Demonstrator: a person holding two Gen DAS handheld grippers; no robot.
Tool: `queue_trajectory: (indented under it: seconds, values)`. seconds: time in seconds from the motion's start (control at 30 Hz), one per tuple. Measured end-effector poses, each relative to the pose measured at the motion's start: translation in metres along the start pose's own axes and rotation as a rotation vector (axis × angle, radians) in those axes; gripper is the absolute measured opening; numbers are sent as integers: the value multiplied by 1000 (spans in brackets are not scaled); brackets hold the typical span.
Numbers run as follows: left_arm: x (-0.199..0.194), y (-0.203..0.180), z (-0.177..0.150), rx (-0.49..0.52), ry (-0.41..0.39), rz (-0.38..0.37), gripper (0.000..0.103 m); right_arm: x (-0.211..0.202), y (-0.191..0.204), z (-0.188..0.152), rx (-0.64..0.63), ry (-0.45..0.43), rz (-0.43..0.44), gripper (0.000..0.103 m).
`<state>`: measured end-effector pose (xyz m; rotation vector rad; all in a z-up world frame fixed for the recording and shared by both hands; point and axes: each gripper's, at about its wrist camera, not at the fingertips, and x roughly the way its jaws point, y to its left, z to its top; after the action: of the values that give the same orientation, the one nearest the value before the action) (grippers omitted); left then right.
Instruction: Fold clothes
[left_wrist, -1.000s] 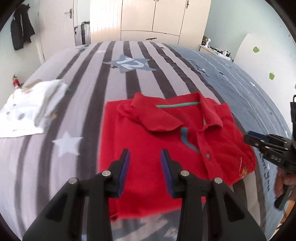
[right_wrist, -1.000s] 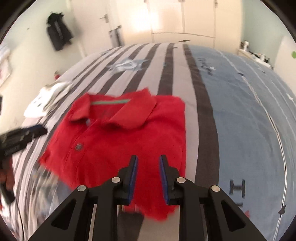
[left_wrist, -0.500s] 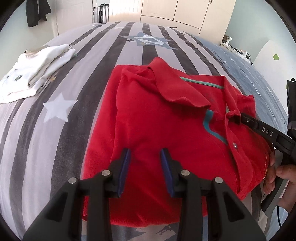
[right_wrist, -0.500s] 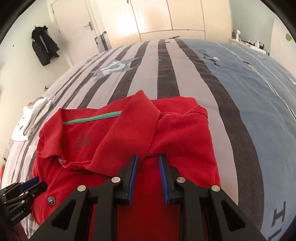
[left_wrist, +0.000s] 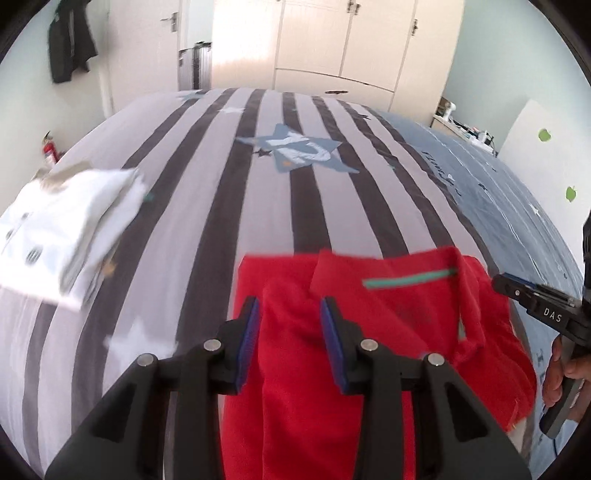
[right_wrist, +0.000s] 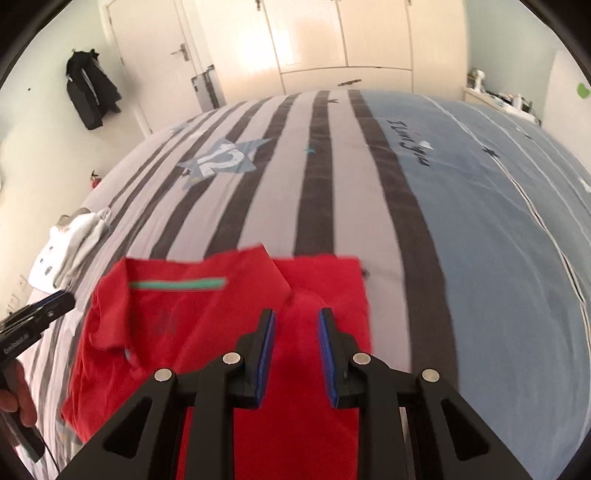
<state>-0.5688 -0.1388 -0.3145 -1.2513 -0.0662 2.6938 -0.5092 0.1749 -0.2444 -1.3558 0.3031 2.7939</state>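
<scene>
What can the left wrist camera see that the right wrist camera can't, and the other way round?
Only the left wrist view shows the white board with green apple stickers and the person's hand holding the right claw. Only the right wrist view shows the hand holding the left claw. Both show the red polo shirt on the striped bedspread, the folded white clothes, the dark jacket and the wardrobe.

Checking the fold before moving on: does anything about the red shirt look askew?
The red shirt is folded, but its collar lies rumpled and lopsided, one flap spread wide over the chest. Both grippers are open above it.
</scene>
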Motion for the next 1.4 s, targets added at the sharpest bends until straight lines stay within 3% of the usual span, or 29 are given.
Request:
queue_trajectory:
  seconds: [0.1, 0.23, 0.37, 0.5, 0.67, 0.83, 0.97, 1.1, 1.17, 1.33, 1.4]
  values:
    - [31, 4, 0, 5, 81, -2, 32, 22, 10, 9, -34, 34, -9, 21]
    - [44, 14, -12, -8, 96, -22, 33, 48, 7, -1, -39, 104, -8, 21]
    - [47, 22, -15, -56, 100, -65, 33, 50, -2, -9, -29, 75, 28, 21]
    - [36, 16, -5, -31, 100, -51, 33, 43, -3, -5, -33, 68, 11, 20]
    - [21, 11, 21, -5, 1, -71, 33, 20, -1, 10, -34, 0, -9, 20]
    - [57, 0, 25, 61, 64, -68, 33, 47, -3, 12, -40, 59, -25, 20]
    - [73, 4, 29, 42, 99, -78, 34, 23, 4, 0, -49, 40, -20, 21]
    - [33, 15, 41, 4, -9, -33, 33, -5, 12, -13, -58, 13, -13, 21]
    - [5, 12, 36, 16, -35, -65, 31, -19, 16, -19, -62, 0, -9, 21]
    - [-48, -21, -10, 46, -9, -129, 31, -54, 26, -35, -73, -34, 0, 21]
    - [-62, -39, -36, 45, 20, -147, 31, -70, 42, -58, -76, -25, 9, 21]
